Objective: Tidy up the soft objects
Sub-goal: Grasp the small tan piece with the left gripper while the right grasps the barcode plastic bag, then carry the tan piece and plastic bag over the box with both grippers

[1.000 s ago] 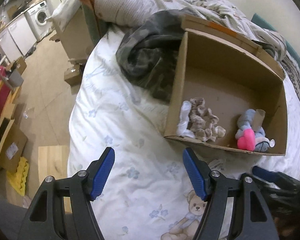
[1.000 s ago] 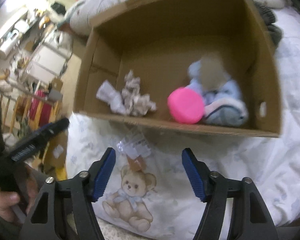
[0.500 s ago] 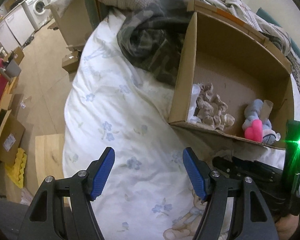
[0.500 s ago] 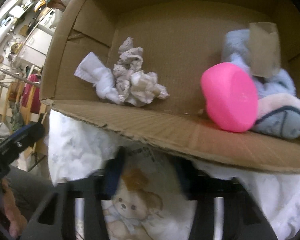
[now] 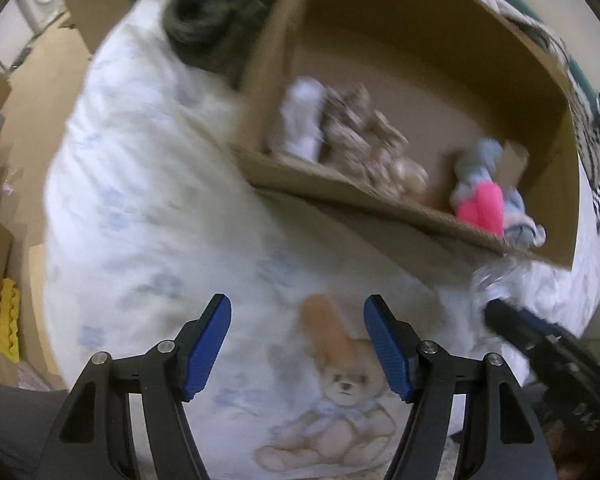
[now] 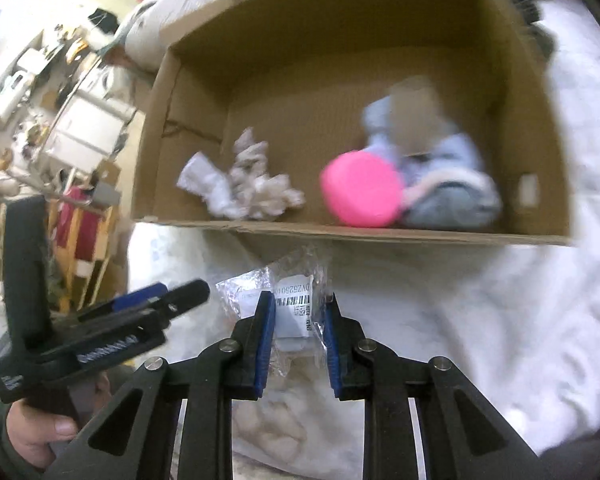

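Note:
My right gripper (image 6: 298,308) is shut on a clear plastic bag with a white barcode label (image 6: 294,300) and holds it just in front of the cardboard box (image 6: 380,234). The box lies open on the bed and holds a crumpled beige and white cloth (image 6: 252,184), a pink round thing (image 6: 360,190) and a blue-grey plush (image 6: 448,188). My left gripper (image 5: 298,340) is open and empty above the bear print on the white sheet (image 5: 340,412). The box (image 5: 340,188) is ahead of it. The right gripper and bag (image 5: 496,284) show at the right of the left wrist view.
A dark blanket (image 5: 212,24) lies to the left of the box. The bed edge drops to the floor (image 5: 24,92) on the left, with cardboard and furniture there. The left gripper (image 6: 100,328) shows at the lower left of the right wrist view.
My right gripper has closed on the plastic bag and drawn back from the box front. My left gripper has moved right and forward, over the bear print.

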Demonstrator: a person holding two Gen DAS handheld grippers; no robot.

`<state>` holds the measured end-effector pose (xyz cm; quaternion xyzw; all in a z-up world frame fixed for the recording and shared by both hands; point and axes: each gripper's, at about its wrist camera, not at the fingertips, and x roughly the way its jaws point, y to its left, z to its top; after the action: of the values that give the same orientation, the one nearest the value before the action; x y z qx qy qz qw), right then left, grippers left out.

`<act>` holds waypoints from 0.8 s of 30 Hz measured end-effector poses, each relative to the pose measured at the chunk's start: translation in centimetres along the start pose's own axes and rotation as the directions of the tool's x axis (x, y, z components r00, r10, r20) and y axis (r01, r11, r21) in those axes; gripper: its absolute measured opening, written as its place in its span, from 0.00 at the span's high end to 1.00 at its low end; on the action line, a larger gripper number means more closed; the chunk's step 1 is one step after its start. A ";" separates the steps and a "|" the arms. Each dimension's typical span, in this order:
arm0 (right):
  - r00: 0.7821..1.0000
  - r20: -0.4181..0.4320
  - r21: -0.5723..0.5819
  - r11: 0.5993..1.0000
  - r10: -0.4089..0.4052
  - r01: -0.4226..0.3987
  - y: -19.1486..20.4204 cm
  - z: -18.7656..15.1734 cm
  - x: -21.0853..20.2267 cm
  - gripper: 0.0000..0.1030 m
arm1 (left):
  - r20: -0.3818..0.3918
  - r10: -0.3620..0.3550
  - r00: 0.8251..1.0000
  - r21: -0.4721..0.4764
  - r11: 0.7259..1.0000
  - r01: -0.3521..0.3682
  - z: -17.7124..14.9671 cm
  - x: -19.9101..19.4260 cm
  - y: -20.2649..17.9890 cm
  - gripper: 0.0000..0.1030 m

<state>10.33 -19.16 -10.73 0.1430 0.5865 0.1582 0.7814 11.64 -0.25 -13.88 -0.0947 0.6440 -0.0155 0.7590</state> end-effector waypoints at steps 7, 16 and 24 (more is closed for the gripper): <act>0.999 0.034 0.065 0.998 -0.017 0.015 -2.7 -0.5 -1.9 0.76 | -0.082 0.050 0.995 -0.003 0.999 -0.050 -0.5 3.1 -0.3 0.41; 1.000 0.022 0.052 0.999 -0.010 0.009 -1.9 -0.4 -0.8 0.76 | -0.102 -0.013 0.995 -0.012 1.000 0.011 -0.5 2.7 0.7 0.93; 1.000 0.019 0.044 0.999 -0.016 0.015 -1.7 -0.6 -0.9 0.76 | -0.014 0.033 0.999 0.017 0.999 -0.033 -0.5 -0.1 1.1 0.94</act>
<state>9.60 -21.09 -10.81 0.1572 0.5833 0.1379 0.7848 11.06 0.79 -14.01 -0.0777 0.6506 -0.0089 0.7554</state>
